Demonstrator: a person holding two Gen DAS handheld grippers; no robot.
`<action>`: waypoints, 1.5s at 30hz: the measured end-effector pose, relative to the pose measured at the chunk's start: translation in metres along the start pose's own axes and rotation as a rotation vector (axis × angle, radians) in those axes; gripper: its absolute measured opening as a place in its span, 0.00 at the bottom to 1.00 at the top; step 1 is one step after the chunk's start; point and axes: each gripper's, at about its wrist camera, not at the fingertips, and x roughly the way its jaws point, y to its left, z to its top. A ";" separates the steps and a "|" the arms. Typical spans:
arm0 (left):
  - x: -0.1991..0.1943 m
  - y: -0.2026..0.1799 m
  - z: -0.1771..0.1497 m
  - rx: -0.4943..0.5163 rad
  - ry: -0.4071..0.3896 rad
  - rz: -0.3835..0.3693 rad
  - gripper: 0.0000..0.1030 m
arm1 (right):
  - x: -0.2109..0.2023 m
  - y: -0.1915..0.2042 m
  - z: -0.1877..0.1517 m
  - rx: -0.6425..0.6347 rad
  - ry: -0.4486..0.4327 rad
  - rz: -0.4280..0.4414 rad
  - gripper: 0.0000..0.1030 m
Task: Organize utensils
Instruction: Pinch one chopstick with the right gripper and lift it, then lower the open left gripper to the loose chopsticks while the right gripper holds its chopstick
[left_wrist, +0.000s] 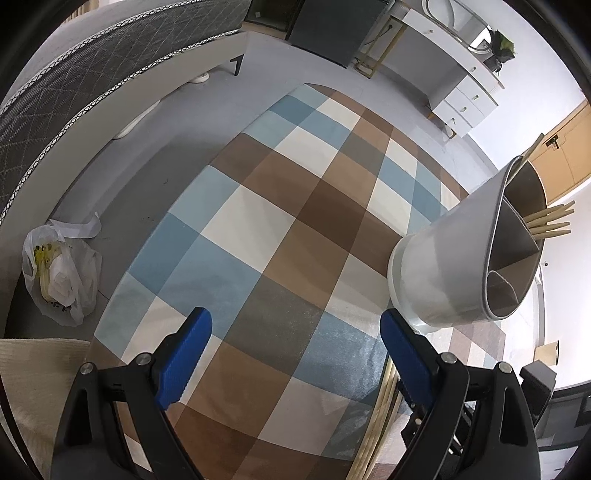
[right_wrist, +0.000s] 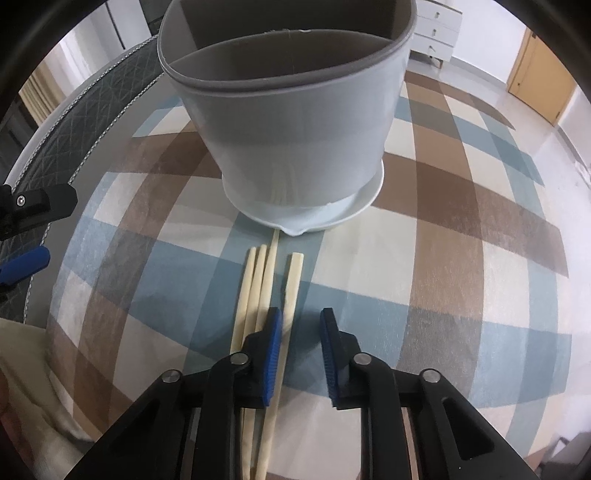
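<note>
A white utensil holder (right_wrist: 291, 147) with a grey rim and inner dividers stands on the checked tablecloth (right_wrist: 424, 258). In the left wrist view the holder (left_wrist: 454, 266) has several chopsticks (left_wrist: 546, 223) sticking out of it. Several loose chopsticks (right_wrist: 260, 295) lie on the cloth in front of the holder. My right gripper (right_wrist: 301, 328) is open just above them, its left finger (right_wrist: 273, 343) over the chopsticks. My left gripper (left_wrist: 295, 350) is open and empty above the cloth, left of the holder; the loose chopsticks (left_wrist: 376, 417) show by its right finger.
A bed with a grey quilted mattress (left_wrist: 74, 85) runs along the left. A plastic bag (left_wrist: 61, 273) lies on the floor beside the table. A white dresser (left_wrist: 461, 99) and a wooden door (right_wrist: 539, 81) stand at the far side. The left gripper shows in the right wrist view (right_wrist: 26, 221).
</note>
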 end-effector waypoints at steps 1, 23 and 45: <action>0.000 0.000 0.000 0.000 0.000 -0.002 0.87 | -0.001 0.001 -0.001 -0.003 0.000 -0.002 0.19; 0.011 -0.018 -0.016 0.142 0.039 0.012 0.87 | -0.016 -0.043 0.022 0.129 -0.108 0.143 0.06; 0.048 -0.062 -0.094 0.491 0.146 0.156 0.87 | -0.094 -0.135 -0.029 0.464 -0.290 0.341 0.06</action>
